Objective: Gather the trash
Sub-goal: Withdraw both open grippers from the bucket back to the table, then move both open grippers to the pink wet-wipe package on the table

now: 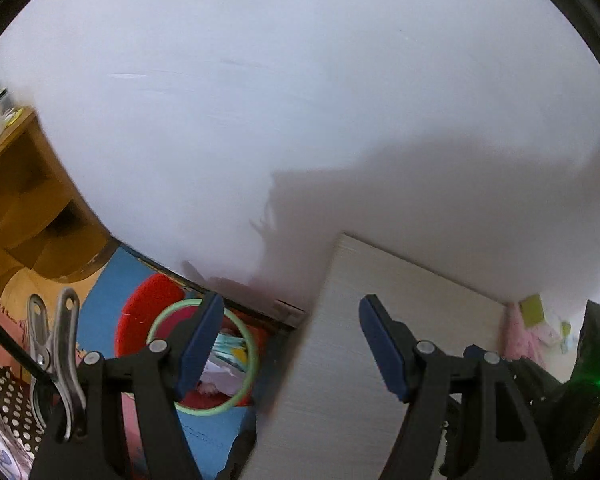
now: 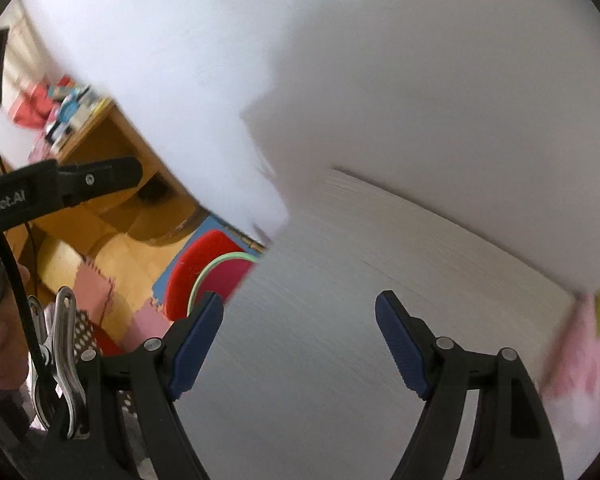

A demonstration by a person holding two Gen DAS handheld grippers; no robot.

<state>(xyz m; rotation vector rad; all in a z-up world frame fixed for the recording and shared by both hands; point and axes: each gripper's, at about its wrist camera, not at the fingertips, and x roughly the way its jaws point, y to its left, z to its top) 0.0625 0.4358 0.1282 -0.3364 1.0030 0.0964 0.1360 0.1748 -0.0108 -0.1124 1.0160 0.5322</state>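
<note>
Left gripper [image 1: 292,344]: jaws spread wide, nothing between the blue ribbed pads; black plastic arms with round metal pivots. Right gripper [image 2: 300,344]: likewise parted and empty, same build.

Landmark: pale wood-grain table [image 1: 364,360], flat top, straight edge, corner set against the white wall [image 1: 300,100].

Bin [image 1: 236,394]: round, mint-green rim, on the floor just left of the table's edge. In the left wrist view the left gripper's inner pad overlaps its rim. Crumpled paper trash [image 1: 226,364] lies inside, white and light-coloured scraps with a bit of yellow. In the right wrist view only an arc of the rim shows past the table edge.

Red basin [image 1: 148,312]: round, glossy plastic, touching or just behind the bin, further left of the table.

Floor mat [image 1: 100,312]: blue and pink foam tiles under both.

Wooden shelf unit [image 1: 24,200]: orange-brown, well left of the table.

Pink cloth [image 1: 532,336] with a yellow-green square on it: at the table's far right corner, blurred.
</note>
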